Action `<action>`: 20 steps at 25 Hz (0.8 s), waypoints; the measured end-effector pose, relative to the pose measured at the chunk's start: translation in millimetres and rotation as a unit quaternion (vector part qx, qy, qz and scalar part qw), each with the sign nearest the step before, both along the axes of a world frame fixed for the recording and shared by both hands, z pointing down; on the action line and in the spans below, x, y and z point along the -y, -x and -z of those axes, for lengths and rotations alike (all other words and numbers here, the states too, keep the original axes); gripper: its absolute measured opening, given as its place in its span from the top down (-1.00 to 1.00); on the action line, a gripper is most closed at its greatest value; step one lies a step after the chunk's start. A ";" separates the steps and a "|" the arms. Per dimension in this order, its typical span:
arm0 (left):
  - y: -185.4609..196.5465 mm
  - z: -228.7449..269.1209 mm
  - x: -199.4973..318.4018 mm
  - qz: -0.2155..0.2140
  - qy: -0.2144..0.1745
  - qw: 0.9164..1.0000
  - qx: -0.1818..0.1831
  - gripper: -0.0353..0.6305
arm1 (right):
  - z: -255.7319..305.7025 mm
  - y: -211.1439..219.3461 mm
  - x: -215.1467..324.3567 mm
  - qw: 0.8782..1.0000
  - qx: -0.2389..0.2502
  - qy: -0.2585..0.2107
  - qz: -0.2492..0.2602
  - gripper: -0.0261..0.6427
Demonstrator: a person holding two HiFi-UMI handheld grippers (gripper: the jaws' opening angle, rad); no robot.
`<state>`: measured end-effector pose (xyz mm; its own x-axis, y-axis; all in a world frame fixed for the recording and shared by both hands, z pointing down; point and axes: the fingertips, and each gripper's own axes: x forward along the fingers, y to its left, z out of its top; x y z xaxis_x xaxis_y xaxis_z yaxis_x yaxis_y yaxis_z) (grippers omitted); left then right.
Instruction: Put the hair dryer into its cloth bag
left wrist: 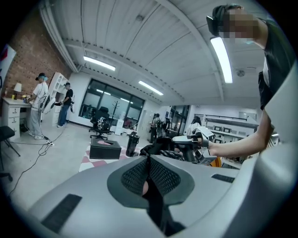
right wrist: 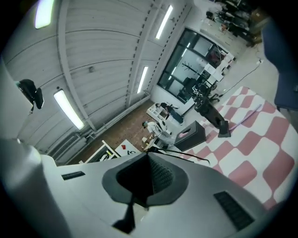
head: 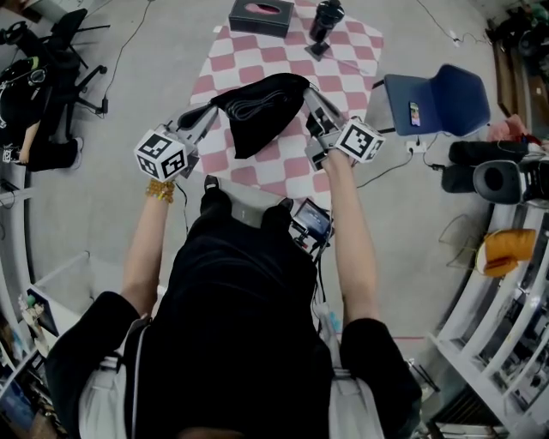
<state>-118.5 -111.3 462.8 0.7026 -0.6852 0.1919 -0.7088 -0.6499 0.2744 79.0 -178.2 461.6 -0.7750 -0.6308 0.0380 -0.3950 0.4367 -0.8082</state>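
In the head view a black cloth bag (head: 262, 120) hangs in the air over the pink-and-white checkered mat (head: 343, 64), stretched between my two grippers. Its mouth faces up and a coiled dark cord (head: 256, 107) shows inside; the rest of what it holds is hidden. My left gripper (head: 214, 107) is shut on the bag's left rim, with black cloth (left wrist: 154, 204) pinched between its jaws (left wrist: 149, 160). At the right rim my right gripper (head: 309, 94) is shut on the cloth, and a thin drawstring (right wrist: 186, 155) trails past its jaws (right wrist: 149, 158).
A black tissue box (head: 262, 17) and a black upright object (head: 326, 21) stand at the mat's far end. A blue chair (head: 437, 99) is to the right, an office chair (head: 69, 51) to the left. Cables cross the floor, and shelving (head: 489, 343) lines the right side.
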 end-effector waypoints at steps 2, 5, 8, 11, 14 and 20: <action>-2.2 -2.4 0.0 -0.003 0.005 1.000 0.003 0.83 | -11.1 -7.2 1.4 1.000 -0.027 0.012 -0.003 0.86; -12.1 2.1 -1.3 -0.021 -0.002 1.000 0.019 0.83 | -16.4 -6.4 1.7 0.992 -0.120 -0.032 0.023 0.86; -26.6 3.1 -1.1 -0.043 -0.018 0.997 0.055 0.83 | -28.5 1.8 -3.4 0.954 -0.271 -0.101 0.077 0.86; -39.6 -2.3 0.8 -0.048 -0.023 0.996 0.070 0.83 | -33.6 11.9 -14.2 0.949 -0.270 -0.111 0.117 0.86; -49.8 -4.5 3.1 -0.049 -0.024 0.995 0.079 0.83 | -29.8 15.5 -18.3 0.965 -0.214 -0.111 0.107 0.86; -51.7 1.2 10.5 -0.047 -0.026 0.996 0.073 0.83 | -28.3 -8.0 -6.2 0.969 -0.221 -0.104 0.038 0.86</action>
<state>-66.8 -121.8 461.7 0.7318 -0.6288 0.2627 -0.6734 -0.7266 0.1365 87.0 -172.0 489.9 -0.7565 -0.6026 0.2543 -0.6427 0.6129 -0.4596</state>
